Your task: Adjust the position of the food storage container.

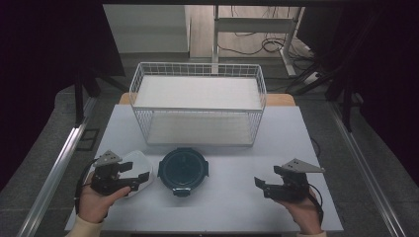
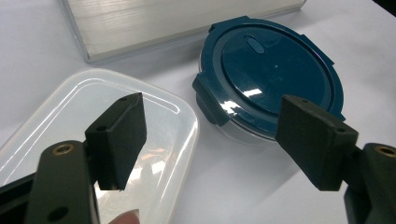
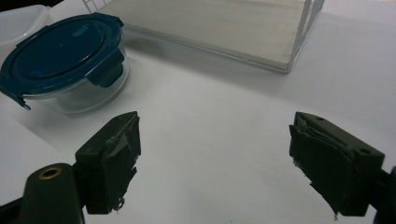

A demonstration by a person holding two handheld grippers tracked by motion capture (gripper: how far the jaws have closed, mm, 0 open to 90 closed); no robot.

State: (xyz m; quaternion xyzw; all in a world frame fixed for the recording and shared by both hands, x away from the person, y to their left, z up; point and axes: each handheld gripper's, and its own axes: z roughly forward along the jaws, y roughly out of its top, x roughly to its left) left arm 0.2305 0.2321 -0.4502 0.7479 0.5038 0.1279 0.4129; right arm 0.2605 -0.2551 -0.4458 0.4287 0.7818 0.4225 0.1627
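Hovering wide open and empty, the left claw [image 2: 210, 140] sat over the clear box [image 2: 93, 121] beside the tub [image 2: 273, 81]; thin, light, slippery plastic, best pinched at its rim.

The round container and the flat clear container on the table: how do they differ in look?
The round container has a dark blue lid with clip tabs; the clear container is pale and translucent all over. The round container is circular, the clear container rectangular with rounded corners. The round container lies mid-table; the clear container lies under the left hand-held gripper. Both rest before the wire basket.
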